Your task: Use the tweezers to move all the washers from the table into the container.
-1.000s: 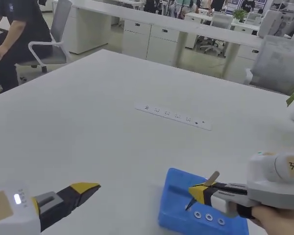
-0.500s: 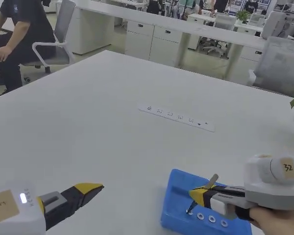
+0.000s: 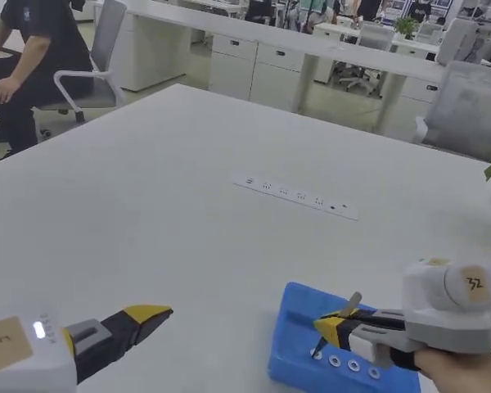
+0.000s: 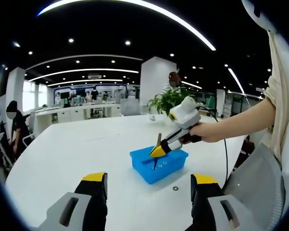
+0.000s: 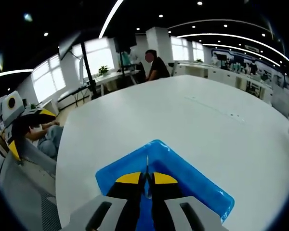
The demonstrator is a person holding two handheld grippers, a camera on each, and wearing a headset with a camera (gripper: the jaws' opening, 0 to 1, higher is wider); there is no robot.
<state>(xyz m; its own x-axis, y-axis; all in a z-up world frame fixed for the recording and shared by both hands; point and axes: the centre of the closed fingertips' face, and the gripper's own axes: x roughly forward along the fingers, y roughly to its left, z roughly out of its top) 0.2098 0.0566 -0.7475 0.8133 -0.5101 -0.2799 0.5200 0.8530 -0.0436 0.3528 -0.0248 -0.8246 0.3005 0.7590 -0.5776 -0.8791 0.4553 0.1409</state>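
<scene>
White table [image 3: 188, 205]: washers [image 3: 353, 366] in container [image 3: 285, 329]

Head view: aimed forward and down across the table [image 3: 188, 205]; the container [image 3: 290, 336] is seen near, at 5 o'clock.
Left gripper view: set low over the table, faced toward the container at mid-distance.
Right gripper view: held close above the container, at 6 o'clock, faced across the table.
Shared: container and table are covered by all three.
</scene>
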